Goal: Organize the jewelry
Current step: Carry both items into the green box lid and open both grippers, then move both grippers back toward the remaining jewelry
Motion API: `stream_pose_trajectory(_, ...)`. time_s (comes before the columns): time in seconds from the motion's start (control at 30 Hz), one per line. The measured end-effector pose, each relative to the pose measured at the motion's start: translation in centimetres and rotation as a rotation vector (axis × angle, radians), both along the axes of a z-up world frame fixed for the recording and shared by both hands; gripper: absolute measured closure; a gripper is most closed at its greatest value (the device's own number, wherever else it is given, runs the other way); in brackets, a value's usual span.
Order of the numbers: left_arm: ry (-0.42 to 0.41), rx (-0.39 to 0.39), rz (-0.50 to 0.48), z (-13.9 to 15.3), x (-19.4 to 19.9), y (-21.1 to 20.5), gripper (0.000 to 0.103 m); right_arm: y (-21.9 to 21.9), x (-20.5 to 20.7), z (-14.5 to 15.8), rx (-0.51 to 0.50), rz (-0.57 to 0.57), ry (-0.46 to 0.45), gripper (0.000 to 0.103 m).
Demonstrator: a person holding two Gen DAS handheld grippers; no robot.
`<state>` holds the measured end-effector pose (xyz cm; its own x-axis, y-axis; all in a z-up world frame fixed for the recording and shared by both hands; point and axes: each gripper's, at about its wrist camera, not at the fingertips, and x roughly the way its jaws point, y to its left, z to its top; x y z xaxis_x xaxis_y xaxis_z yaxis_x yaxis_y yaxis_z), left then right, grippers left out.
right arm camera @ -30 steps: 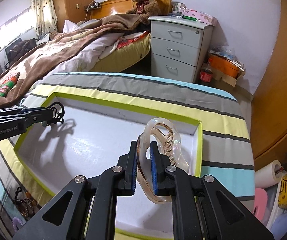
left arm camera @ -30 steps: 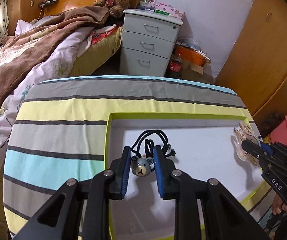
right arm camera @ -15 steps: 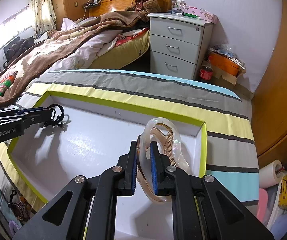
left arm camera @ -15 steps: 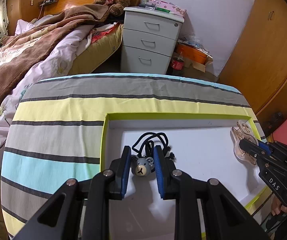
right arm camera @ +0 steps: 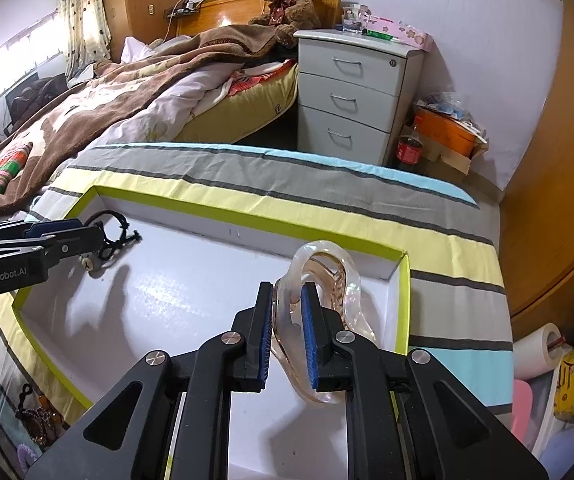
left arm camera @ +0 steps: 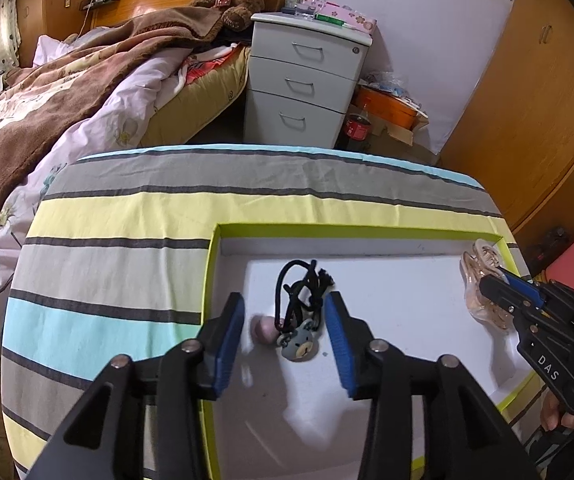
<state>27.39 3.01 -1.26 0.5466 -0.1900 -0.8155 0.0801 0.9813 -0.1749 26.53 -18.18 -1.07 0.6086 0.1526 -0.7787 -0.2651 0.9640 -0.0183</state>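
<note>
A white tray with a yellow-green rim (left arm camera: 327, 230) lies on the striped cloth. On its floor lies a hair tie: a black cord (left arm camera: 303, 284), a grey bear charm (left arm camera: 298, 346) and a pink bead (left arm camera: 263, 330). My left gripper (left arm camera: 285, 308) straddles it, jaws opening, pads clear of the charm on both sides. At the tray's right end, my right gripper (right arm camera: 287, 296) is shut on a clear amber hair clip (right arm camera: 327, 264), which stands upright on the tray floor. The left wrist view shows that clip (left arm camera: 475, 280) at the right gripper's tip (left arm camera: 495, 284).
More jewelry, a dark beaded piece (right arm camera: 31, 416), lies on the cloth outside the tray's near left corner. A bed (left arm camera: 67, 92) and a grey nightstand (left arm camera: 307, 80) stand beyond the table. Pink containers (right arm camera: 527, 400) and a paper roll (right arm camera: 539, 348) sit off the right edge.
My left gripper's jaws have spread and let go of the bear charm, which now lies tilted on the tray floor with the pink bead showing. The right gripper still holds the clip in place.
</note>
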Motion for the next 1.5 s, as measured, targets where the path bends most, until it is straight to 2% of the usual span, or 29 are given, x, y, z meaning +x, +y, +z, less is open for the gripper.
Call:
stream_pose_trajectory(0.1,0.001,-0.001,0.001,0.1,-0.1,-0.1,0.055,0.1,0.1,0.2,-0.006,-0.004,-0.004,0.087)
stream_pose_trajectory(0.27,-0.014,-0.003,0.002,0.5,-0.4,-0.1,0.042,-0.2,-0.2,0.5,-0.002,-0.014,-0.016,0.084)
stream_pose_trajectory(0.43,-0.029,-0.004,0.016,1.2,-1.6,0.1,0.034,-0.5,-1.2,1.4,0.017,-0.021,-0.037,0.074)
stream_pose_trajectory(0.67,-0.083,0.006,0.026,3.0,-4.9,0.1,0.029,-0.4,-3.4,3.0,0.048,-0.023,-0.074,0.074)
stream_pose_trajectory(1.0,-0.177,0.030,0.042,5.8,-10.7,0.3,0.024,-0.8,-8.8,5.2,0.109,-0.031,-0.137,0.073)
stream_pose_trajectory(1.2,-0.224,0.021,0.030,6.8,-14.0,0.6,0.021,-1.5,-12.2,6.1,0.134,-0.041,-0.162,0.064)
stream_pose_trajectory(1.5,-0.237,-0.016,0.010,5.6,-19.1,2.1,0.018,-2.6,-16.2,5.3,0.113,-0.044,-0.158,0.064)
